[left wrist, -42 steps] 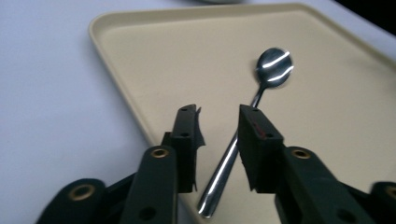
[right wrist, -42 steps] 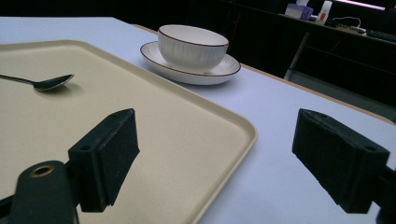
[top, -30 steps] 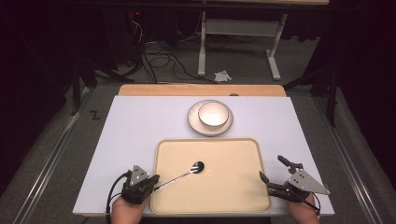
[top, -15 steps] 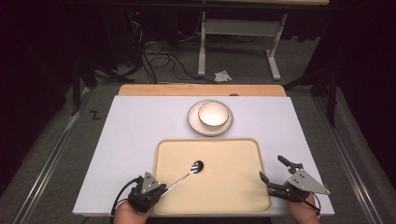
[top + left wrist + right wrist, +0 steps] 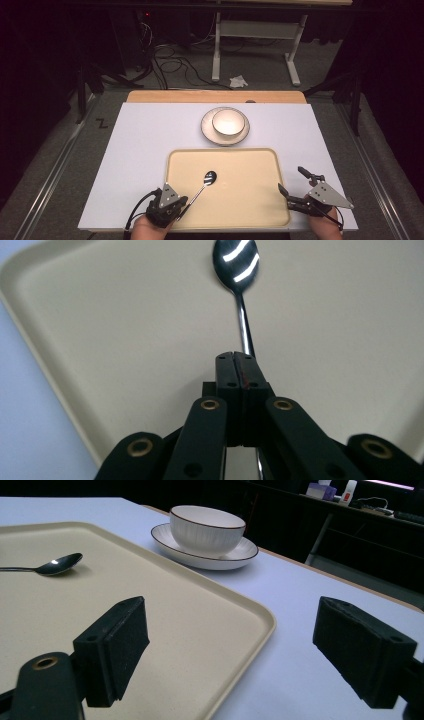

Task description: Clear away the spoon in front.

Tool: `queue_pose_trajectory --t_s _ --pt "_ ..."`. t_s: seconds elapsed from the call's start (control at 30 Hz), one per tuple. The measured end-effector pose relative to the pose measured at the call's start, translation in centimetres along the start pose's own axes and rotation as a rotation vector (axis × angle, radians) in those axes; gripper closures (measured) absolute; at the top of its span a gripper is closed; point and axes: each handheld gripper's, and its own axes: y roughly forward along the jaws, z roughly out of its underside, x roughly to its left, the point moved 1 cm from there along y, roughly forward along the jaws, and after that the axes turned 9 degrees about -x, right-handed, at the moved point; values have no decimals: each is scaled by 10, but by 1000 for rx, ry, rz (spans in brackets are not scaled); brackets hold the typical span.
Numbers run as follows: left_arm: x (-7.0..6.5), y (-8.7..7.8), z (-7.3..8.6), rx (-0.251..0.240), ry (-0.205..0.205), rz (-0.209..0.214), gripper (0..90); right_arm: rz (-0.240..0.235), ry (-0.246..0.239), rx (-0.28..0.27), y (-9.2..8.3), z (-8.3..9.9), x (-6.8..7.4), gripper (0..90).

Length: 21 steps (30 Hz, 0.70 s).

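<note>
A metal spoon (image 5: 209, 178) lies slanted over the beige tray (image 5: 250, 200), its bowl toward the tray's middle. My left gripper (image 5: 183, 203) sits at the tray's front left corner, shut on the spoon's handle. In the left gripper view the jaws of the left gripper (image 5: 242, 358) meet on the handle, and the spoon (image 5: 236, 262) bowl points away over the tray (image 5: 100, 340). My right gripper (image 5: 291, 179) stands open at the tray's front right edge, with nothing between its fingers. The right gripper view shows the right gripper (image 5: 232, 627) above the tray (image 5: 165, 625) corner, the spoon (image 5: 60, 564) far left.
A white bowl (image 5: 229, 122) stands on a white plate (image 5: 206, 131) just behind the tray, seen in the right gripper view as bowl (image 5: 207, 530) and plate (image 5: 240, 555). The white tabletop (image 5: 140, 150) ends in a wooden strip at the back. Cables and a desk frame lie on the floor beyond.
My left gripper has moved right along the tray's front edge, swinging the spoon's handle with it. The spoon's bowl stays about where it was. The right gripper has not moved.
</note>
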Motion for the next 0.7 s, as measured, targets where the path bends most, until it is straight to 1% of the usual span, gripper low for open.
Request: queue_pose_trajectory --t_s 0.07,0.17,0.27,0.33,0.4,0.43,0.53,0.6,0.7 --pt "0 4 -4 -11 -10 1 900 0 1 2 0 0 0 155" --pt "-5 10 -11 -18 -3 12 900 -2 -1 -1 0 0 1 155" --pt "-10 20 -19 -21 4 29 900 1 -5 1 0 0 0 155" --pt "-13 31 -24 -21 13 30 900 -2 -1 -1 -1 0 0 155" --pt "-15 43 -28 -6 18 33 900 0 1 -2 -1 0 -1 155" --pt "-17 46 -29 -1 22 35 900 0 2 -6 -1 0 -1 155" --pt "-21 58 -32 37 55 19 900 5 2 -1 -2 0 -1 155" --pt "-20 64 -32 53 49 16 900 4 0 -2 -2 0 -2 155" --pt "-15 68 -34 51 35 3 900 2 3 -3 -2 0 -2 155"
